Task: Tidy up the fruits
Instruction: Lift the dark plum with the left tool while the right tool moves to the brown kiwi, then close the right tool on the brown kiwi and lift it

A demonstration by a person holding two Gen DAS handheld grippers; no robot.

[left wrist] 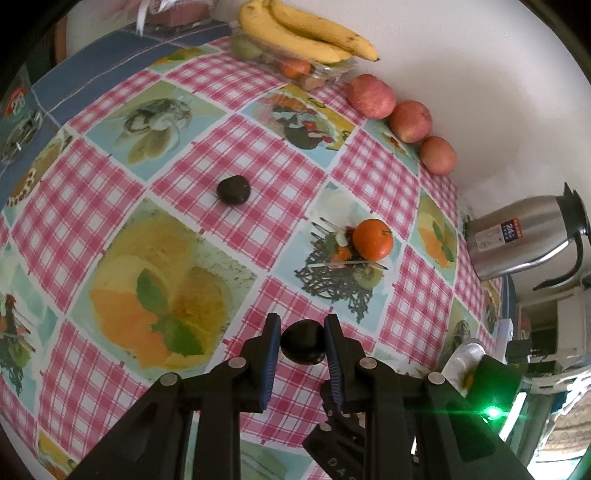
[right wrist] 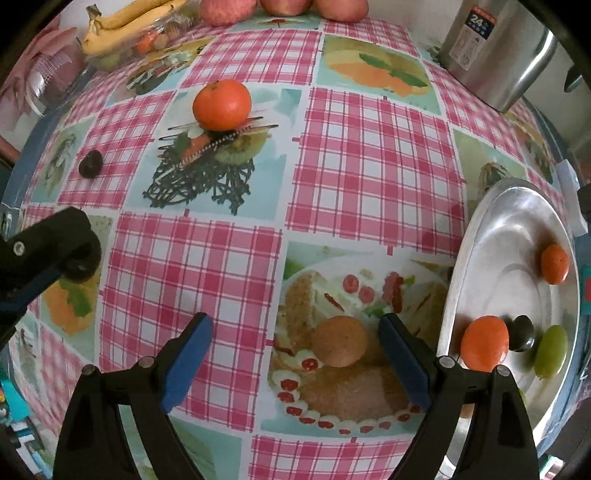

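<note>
A dark plum (left wrist: 303,341) was pinched in the left gripper (left wrist: 302,345), while the metal tray (right wrist: 480,236) lay right of the spread, empty right gripper (right wrist: 295,354).

The left gripper (left wrist: 302,341) has its blue-padded jaws closed against a dark round fruit (left wrist: 303,342), just above the checked tablecloth (left wrist: 236,206). A second dark fruit (left wrist: 233,189) lies well ahead on a pink square, and a tangerine (left wrist: 372,239) sits to its right. Along the far wall stand three apples (left wrist: 406,120) in a row, beside a clear tray (left wrist: 295,66) topped with bananas (left wrist: 303,31). A steel thermos jug (left wrist: 524,236) stands at the right edge.
</note>
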